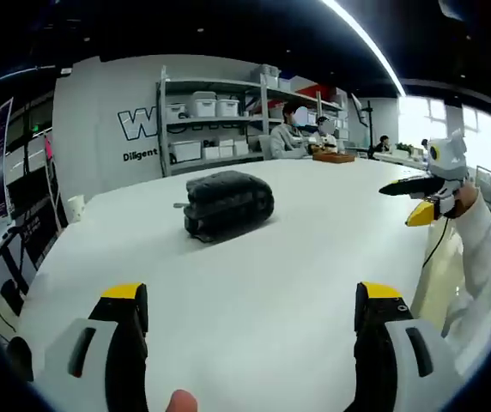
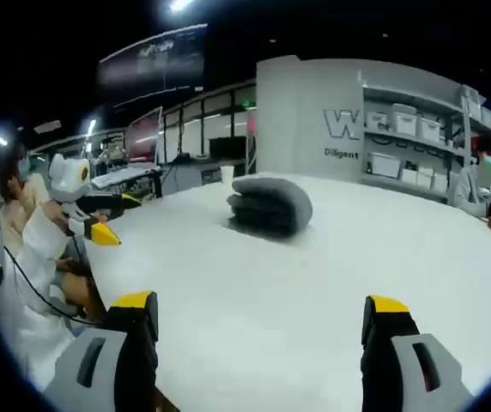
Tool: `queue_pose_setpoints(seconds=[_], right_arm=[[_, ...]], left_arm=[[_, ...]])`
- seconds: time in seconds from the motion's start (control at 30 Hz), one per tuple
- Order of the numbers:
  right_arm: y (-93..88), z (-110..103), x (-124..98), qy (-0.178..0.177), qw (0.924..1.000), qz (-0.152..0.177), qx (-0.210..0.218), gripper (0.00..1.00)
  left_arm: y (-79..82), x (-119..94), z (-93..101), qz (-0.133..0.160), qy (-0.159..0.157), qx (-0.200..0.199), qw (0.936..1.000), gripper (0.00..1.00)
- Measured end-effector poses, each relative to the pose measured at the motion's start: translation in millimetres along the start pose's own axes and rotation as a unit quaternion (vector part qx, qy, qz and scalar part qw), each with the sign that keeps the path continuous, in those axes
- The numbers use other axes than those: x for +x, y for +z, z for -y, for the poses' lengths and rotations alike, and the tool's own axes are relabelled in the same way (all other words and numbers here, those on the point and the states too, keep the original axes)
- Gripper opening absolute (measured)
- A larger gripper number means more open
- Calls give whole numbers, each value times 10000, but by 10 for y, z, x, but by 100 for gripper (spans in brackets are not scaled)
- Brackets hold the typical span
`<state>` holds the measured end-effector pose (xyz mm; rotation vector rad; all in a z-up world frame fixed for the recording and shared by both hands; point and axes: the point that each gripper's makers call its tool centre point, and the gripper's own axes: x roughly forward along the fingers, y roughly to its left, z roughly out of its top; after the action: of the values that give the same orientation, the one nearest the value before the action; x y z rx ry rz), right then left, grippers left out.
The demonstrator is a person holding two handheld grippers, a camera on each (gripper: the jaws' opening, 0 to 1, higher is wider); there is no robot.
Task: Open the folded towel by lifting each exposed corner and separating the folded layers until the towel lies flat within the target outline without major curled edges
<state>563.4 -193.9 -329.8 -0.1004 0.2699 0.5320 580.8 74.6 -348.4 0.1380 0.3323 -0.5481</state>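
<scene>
Dark grey folded towel [image 1: 227, 204] sits bundled on the white tabletop [image 1: 280, 283], well beyond both tools, layers stacked and not spread. Left gripper [image 1: 250, 313], jaws wide apart with yellow tips, hovers over the near table edge, holding nothing. Right gripper [image 2: 261, 324] likewise has jaws spread and unloaded; towel [image 2: 269, 206] lies far ahead of it. Grey metal shelving with white storage boxes [image 1: 215, 116] stands against the far wall, with seated people [image 1: 301, 133] beside it.

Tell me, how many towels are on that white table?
1. A dark folded towel lies alone mid-table, ahead of both open grippers, left gripper and right gripper.
</scene>
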Motion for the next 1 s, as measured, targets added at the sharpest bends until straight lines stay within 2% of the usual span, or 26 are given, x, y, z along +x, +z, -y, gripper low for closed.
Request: queue_pose_setpoints(seconds=[0.2,0.47,0.87,1.0], right_arm=[[-40,77,2,-173,9998,-104,-37,99],[-101,107,27,-201,9996,-204,-3,99],[-106,171,25,-403,9989,-238,-57,99],[-71,164,15,-452,9987,-218,-125,99]], left_arm=[[-31,17,6,-38,-34,-15,10000,100],[-38,15,-3,-46,-9,5,10000,100],[-83,26,-25,-37,-69,12,10000,100],[-137,-7,-100,-117,44,153,9998,100]])
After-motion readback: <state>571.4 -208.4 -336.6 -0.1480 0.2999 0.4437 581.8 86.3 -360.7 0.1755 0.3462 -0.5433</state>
